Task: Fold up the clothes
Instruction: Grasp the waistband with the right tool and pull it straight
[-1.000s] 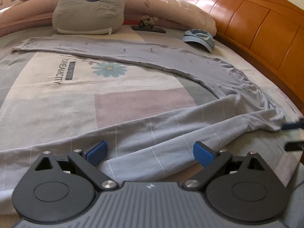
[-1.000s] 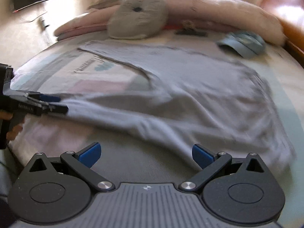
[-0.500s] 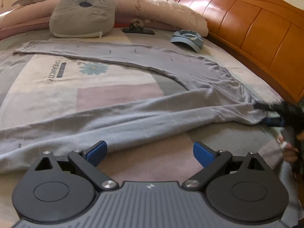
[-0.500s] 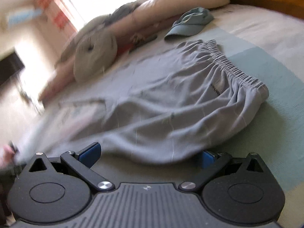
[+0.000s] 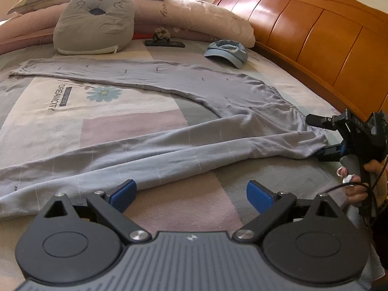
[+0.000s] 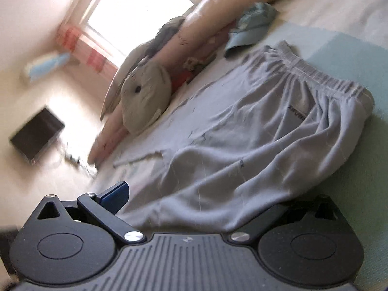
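Observation:
Grey trousers (image 5: 184,111) lie spread on the bed, one leg stretched toward the pillows, the other leg running across the front. My left gripper (image 5: 191,191) is open and empty, just short of the near leg. My right gripper (image 5: 317,135) shows at the right in the left wrist view, its jaws spread around the waistband corner. In the right wrist view the waist end of the trousers (image 6: 266,131) lies between the open jaws of my right gripper (image 6: 194,194); cloth covers the right finger.
A blue cap (image 5: 228,53), a grey cushion (image 5: 94,24), long pillows (image 5: 194,17) and a small dark object (image 5: 165,41) lie at the far side. The wooden headboard (image 5: 315,31) runs along the right. The patterned bedsheet (image 5: 116,126) lies under everything.
The right gripper has swung to the waistband end and pushed its open jaws onto the cloth. The left gripper has drawn back a little from the near leg.

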### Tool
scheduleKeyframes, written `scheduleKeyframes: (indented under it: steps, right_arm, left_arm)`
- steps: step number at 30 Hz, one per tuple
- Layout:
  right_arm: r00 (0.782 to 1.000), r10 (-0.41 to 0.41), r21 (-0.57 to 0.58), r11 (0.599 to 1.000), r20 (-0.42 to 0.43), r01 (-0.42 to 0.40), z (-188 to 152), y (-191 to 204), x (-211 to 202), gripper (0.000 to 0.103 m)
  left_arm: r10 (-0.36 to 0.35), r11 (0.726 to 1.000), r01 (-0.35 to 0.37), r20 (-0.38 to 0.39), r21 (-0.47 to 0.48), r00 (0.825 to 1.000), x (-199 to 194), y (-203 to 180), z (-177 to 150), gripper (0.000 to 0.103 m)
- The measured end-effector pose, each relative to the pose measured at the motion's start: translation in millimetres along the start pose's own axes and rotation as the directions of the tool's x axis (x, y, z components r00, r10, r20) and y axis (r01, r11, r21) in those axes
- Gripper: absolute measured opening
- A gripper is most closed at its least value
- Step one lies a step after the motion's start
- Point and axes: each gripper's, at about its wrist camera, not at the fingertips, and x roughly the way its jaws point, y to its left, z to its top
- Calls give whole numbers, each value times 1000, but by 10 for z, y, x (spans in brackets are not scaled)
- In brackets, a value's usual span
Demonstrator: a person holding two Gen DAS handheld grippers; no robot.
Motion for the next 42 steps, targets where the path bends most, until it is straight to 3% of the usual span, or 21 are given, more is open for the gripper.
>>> scheduleKeyframes:
  steps: [2,4,7,8,9,11,13,14,29,34,37,40,42]
  right_arm:
    - [996,76,28,997,-36,-75,-65,10,-2,103]
    - [995,99,-9,995,-27,-100,-152,10,-28,101]
    - [998,61,30,998,20,-62,-156,-139,-60,83]
    - [998,45,55,997,37,-47,-151,-207,-72,64]
    - [998,29,80,996,54,-33,-146,-274,-84,35]
    - [998,-43,76,996,55,38,-168,-301,-73,2]
    - [992,-115,15,993,40,115,-189,-214,-34,2]
    - [993,-116,23,993,37,115,-187,-209,-56,2]
    - [999,-36,223,974,6,33,-133,-221,-477,2]
    - [1000,-14,243,970,-12,17,-23,-196,-674,2]
    - [994,-86,219,971,-62,98,-4,-230,-683,3]
    - [974,-198,169,962,-109,215,-47,-244,-684,7]
    - [972,-214,161,960,-98,228,-79,-252,-744,8]
  left_arm:
    - [-8,1000,8,0,-11,1000,-13,7,-18,97]
    - [-11,1000,10,-2,-19,1000,-17,12,-27,97]
    - [-11,1000,11,-3,-26,1000,-25,7,-27,97]
    - [-15,1000,16,1,-26,1000,-37,-1,-24,97]
    - [-22,999,22,6,-24,1000,-49,-8,-25,97]
    - [-25,999,25,10,-23,1000,-64,-23,-25,97]
    - [-26,999,26,12,-24,1000,-73,-33,-28,97]
    - [-27,999,27,13,-24,1000,-78,-36,-31,97]
    - [-9,1000,10,30,-24,1000,-214,-45,-19,97]
    - [-12,1000,12,28,-14,1000,-220,-77,-21,97]
    - [-13,1000,13,27,-9,1000,-224,-96,-22,97]
    - [-14,1000,15,24,-6,1000,-220,-108,-25,97]
    - [-15,1000,15,21,-6,1000,-210,-110,-30,97]
